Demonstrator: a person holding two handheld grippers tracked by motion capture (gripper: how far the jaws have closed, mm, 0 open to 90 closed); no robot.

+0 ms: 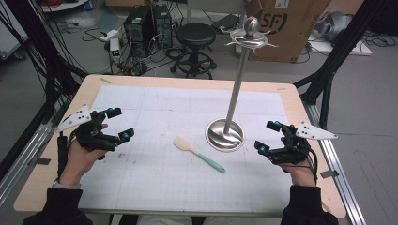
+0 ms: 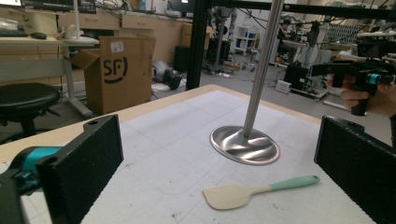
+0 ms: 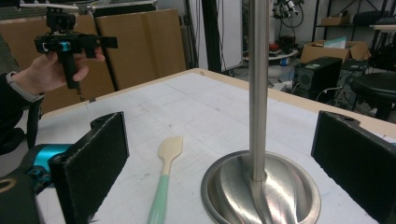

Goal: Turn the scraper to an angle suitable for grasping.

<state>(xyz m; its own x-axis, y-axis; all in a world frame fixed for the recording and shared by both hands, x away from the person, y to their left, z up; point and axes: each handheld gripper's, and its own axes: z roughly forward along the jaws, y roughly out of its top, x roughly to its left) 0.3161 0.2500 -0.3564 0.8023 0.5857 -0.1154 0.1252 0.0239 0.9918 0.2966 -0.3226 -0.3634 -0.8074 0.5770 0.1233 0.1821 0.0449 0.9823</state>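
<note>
Both claws are hanging wide open and empty, the left claw (image 1: 116,124) and right claw (image 1: 267,136) flanking the spatula (image 1: 198,153). It's lying flat on the table (image 1: 141,187) beside the metal stand (image 1: 226,134), handle angled toward the right claw, looking ready for pickup.

Wooden table (image 1: 56,183) with white gridded mat (image 1: 155,173), spatula (image 1: 198,153) beside steel stand (image 1: 226,135).

stand (image 1: 226,135): polished metal, glossy | spatula (image 1: 198,153): matt, smooth | table (image 1: 187,82): wood edge
</note>
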